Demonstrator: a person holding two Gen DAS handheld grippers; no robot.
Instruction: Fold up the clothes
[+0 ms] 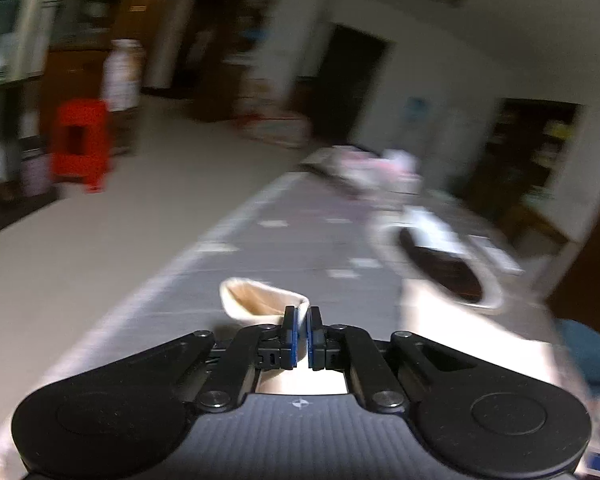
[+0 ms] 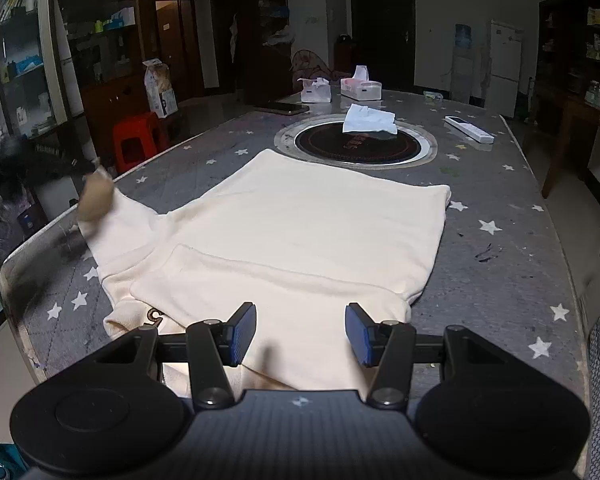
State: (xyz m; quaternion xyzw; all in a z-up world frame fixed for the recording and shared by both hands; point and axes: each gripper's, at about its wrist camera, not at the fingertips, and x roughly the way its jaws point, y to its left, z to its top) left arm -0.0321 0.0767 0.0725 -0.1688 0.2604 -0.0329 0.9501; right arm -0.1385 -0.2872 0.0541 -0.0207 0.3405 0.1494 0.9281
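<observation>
Right wrist view: cream sweatshirt (image 2: 300,232) flat just ahead of open right gripper (image 2: 300,334).

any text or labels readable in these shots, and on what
None can be read for sure.
cream garment: a dark embroidered mark near its hem, partly covered, perhaps "S".
white bag beside the red stool: print too small.
remote: markings too small.
Left wrist view: too blurred.

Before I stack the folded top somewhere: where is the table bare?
Bare star cloth lies right of the cream sweatshirt, up to the remote. The far end is crowded: round hob, tissues, boxes.
</observation>
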